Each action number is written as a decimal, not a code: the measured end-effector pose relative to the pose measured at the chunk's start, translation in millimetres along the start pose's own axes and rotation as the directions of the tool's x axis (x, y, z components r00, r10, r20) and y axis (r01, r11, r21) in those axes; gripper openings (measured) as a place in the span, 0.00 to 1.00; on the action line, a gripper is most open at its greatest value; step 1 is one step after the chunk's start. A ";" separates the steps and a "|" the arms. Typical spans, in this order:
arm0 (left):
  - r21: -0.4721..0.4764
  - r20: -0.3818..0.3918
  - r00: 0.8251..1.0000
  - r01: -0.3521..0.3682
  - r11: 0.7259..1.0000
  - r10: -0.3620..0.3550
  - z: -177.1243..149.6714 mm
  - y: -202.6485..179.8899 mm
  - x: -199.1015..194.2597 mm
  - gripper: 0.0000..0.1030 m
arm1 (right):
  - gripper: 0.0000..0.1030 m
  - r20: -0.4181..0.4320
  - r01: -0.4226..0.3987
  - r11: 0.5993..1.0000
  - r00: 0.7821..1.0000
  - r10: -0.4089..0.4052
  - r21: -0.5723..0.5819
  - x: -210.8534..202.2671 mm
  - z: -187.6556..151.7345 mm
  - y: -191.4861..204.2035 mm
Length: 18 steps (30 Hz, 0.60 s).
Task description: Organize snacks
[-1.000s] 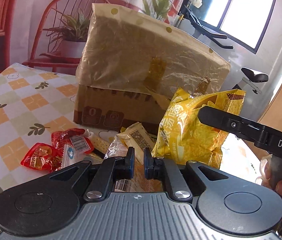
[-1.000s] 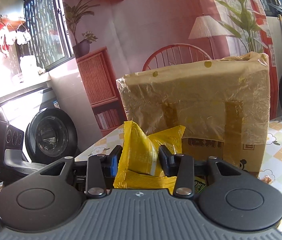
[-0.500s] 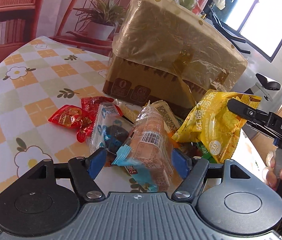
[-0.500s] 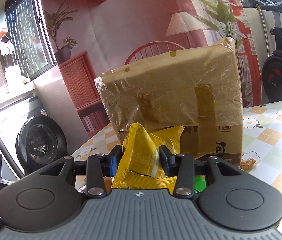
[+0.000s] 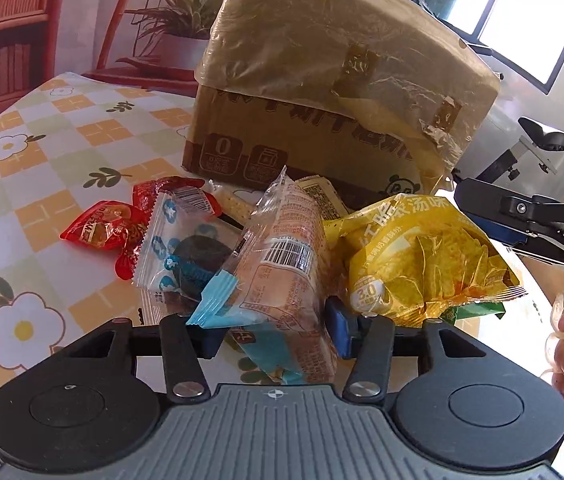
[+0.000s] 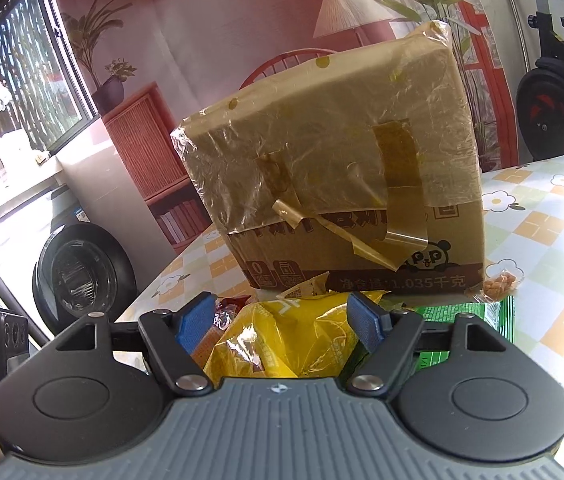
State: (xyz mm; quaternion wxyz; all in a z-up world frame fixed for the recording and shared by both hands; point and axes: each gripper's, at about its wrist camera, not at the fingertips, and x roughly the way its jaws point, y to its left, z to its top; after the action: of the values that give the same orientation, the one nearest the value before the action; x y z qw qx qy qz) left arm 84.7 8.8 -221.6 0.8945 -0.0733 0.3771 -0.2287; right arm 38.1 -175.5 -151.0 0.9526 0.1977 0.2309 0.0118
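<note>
The yellow chip bag point(image 5: 422, 260) lies on the worktop point(image 5: 41, 152) between the parted fingers of the right hand-held gripper point(image 6: 279, 320); beside it, a clear-wrapped bread pack point(image 5: 286, 264) stands between the wide-set fingers of the left hand-held gripper point(image 5: 275, 334); behind both sits a taped cardboard box point(image 5: 322, 92).

Black left gripper point(image 5: 275, 334), blue pads point(image 5: 338, 330), silver screws.

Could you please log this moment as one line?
left gripper: open around bread packet | right gripper: open over chip bag | box: behind
</note>
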 end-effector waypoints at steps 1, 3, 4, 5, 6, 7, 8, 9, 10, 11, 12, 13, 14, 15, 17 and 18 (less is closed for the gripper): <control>0.000 0.013 1.000 0.001 1.000 -0.001 0.1 -1.5 -4.3 0.47 | 0.77 -0.008 0.003 1.000 1.000 -0.003 -0.003 0.1 -0.5 0.4; 0.008 0.030 1.000 -0.007 1.000 0.007 0.3 -4.3 -11.4 0.43 | 0.80 -0.027 0.012 1.000 1.000 -0.013 -0.012 0.5 -1.3 1.0; 0.018 0.039 0.999 -0.016 1.000 0.015 -0.2 -6.1 -14.7 0.43 | 0.80 -0.037 0.016 1.000 0.999 -0.017 -0.013 0.7 -1.7 1.4; 0.023 0.044 0.999 -0.022 1.000 0.021 -0.6 -6.8 -16.7 0.42 | 0.82 -0.055 0.017 1.000 0.998 -0.018 -0.013 1.4 -2.8 1.9; 0.020 0.047 0.999 -0.026 0.999 0.025 -1.2 -6.6 -18.3 0.42 | 0.83 -0.073 0.019 1.000 0.997 -0.019 -0.012 2.0 -4.6 2.5; 0.015 0.051 0.998 -0.030 0.999 0.029 -2.0 -6.1 -20.5 0.41 | 0.84 -0.083 0.018 1.000 0.996 -0.019 -0.013 2.3 -5.8 3.4; 0.011 0.058 0.998 -0.034 0.999 0.033 -2.6 -5.8 -23.4 0.41 | 0.87 -0.093 0.013 1.000 0.996 -0.015 -0.022 2.2 -7.5 5.3; 0.011 0.065 0.997 -0.038 0.999 0.037 -3.1 -5.7 -25.9 0.41 | 0.90 -0.101 0.011 0.999 0.995 -0.015 -0.041 1.7 -9.0 8.1; 0.014 0.075 0.996 -0.043 0.999 0.042 -3.6 -5.1 -29.1 0.40 | 0.95 -0.107 0.012 0.997 0.994 -0.020 -0.071 1.3 -9.9 11.5; 0.018 0.084 0.995 -0.050 0.999 0.048 -3.9 -5.7 -32.3 0.40 | 0.99 -0.113 0.015 0.994 0.993 -0.027 -0.106 0.9 -10.8 15.5; 0.022 0.091 0.994 -0.057 0.998 0.055 -4.0 -6.1 -34.4 0.40 | 1.00 -0.120 0.020 0.988 0.992 -0.039 -0.153 0.7 -11.6 20.6; 0.025 0.099 0.993 -0.066 0.998 0.063 -4.2 -6.6 -37.4 0.40 | 1.00 -0.131 0.026 0.981 0.990 -0.051 -0.190 0.8 -12.3 24.4; 0.025 0.105 0.992 -0.073 0.997 0.070 -4.5 -6.7 -39.5 0.40 | 1.00 -0.149 0.032 0.972 0.986 -0.068 -0.232 1.5 -13.5 28.8; 0.025 0.109 0.991 -0.078 0.997 0.075 -5.0 -6.8 -40.7 0.40 | 1.00 -0.168 0.039 0.962 0.982 -0.087 -0.269 1.7 -15.4 33.2; 0.024 0.117 0.990 -0.087 0.996 0.083 -6.8 -7.7 -43.5 0.40 | 1.00 -0.178 0.030 0.958 0.981 -0.083 -0.284 -1.3 -18.8 35.3; 0.025 0.119 0.989 -0.089 0.996 0.085 -7.5 -8.1 -44.0 0.40 | 1.00 -0.188 0.024 0.960 0.979 -0.079 -0.278 -1.4 -20.8 34.6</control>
State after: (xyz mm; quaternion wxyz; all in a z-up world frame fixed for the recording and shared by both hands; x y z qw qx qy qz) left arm 49.6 22.3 -196.2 0.9253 -0.0567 0.3232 -0.1903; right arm 29.9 -136.0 -154.1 0.9431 0.0555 0.3255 0.0385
